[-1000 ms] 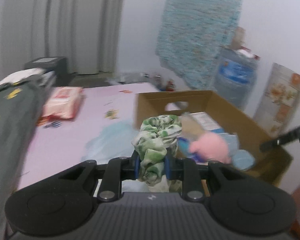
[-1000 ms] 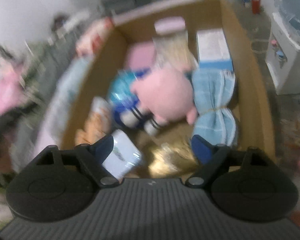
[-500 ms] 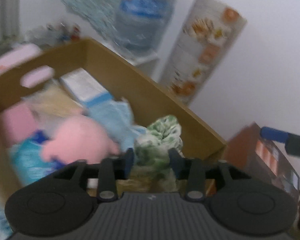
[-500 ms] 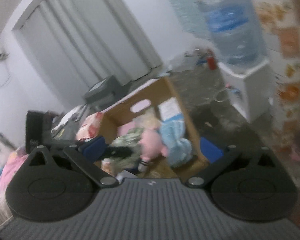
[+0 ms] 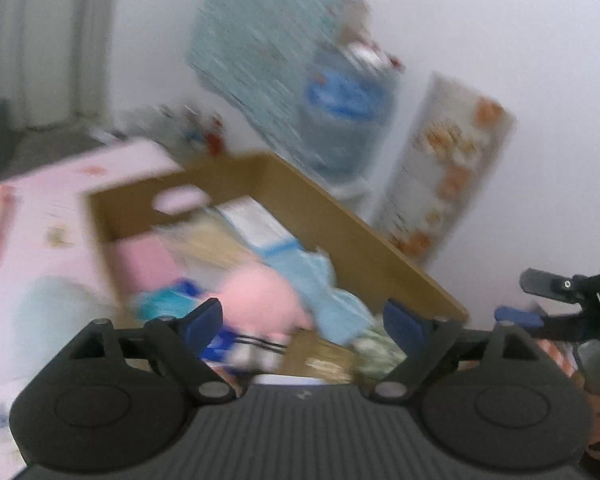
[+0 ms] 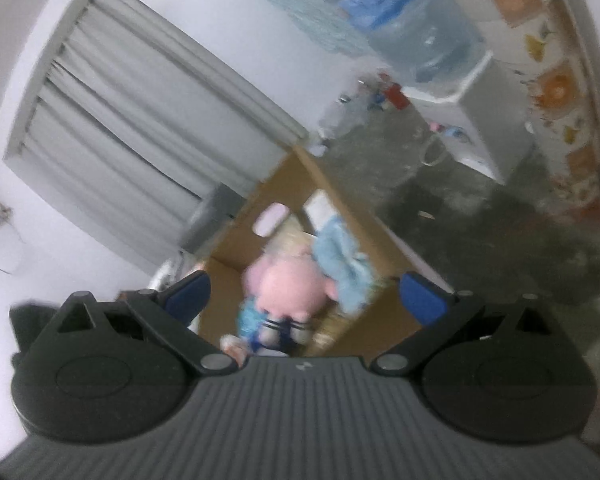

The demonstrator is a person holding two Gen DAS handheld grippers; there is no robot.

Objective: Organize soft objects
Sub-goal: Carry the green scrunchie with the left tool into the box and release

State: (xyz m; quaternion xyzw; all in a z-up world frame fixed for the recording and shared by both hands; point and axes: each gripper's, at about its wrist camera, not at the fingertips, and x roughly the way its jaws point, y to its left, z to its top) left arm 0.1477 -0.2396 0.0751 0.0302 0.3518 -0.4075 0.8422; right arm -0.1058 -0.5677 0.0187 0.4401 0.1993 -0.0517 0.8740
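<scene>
- Your open brown cardboard box (image 5: pixel 340 232) sits at the edge of the pale pink bedsheet (image 5: pixel 60 208), with a hand-hole cut in its far wall; both views are blurred.
- Inside it, the round pink plush toy (image 5: pixel 260 300) lies beside the light blue folded cloth (image 5: pixel 324 296).
- The green-and-white tie-dye cloth (image 5: pixel 380 348) lies in the box's near corner, just beside your left gripper's right-hand blue pad, free of the fingers.
- Your left gripper (image 5: pixel 304 320) hangs over the box, its jaws opening, nothing pressed between them.
- Your right gripper (image 6: pixel 306 294) points at the box, jaws spread wide and empty.
</scene>
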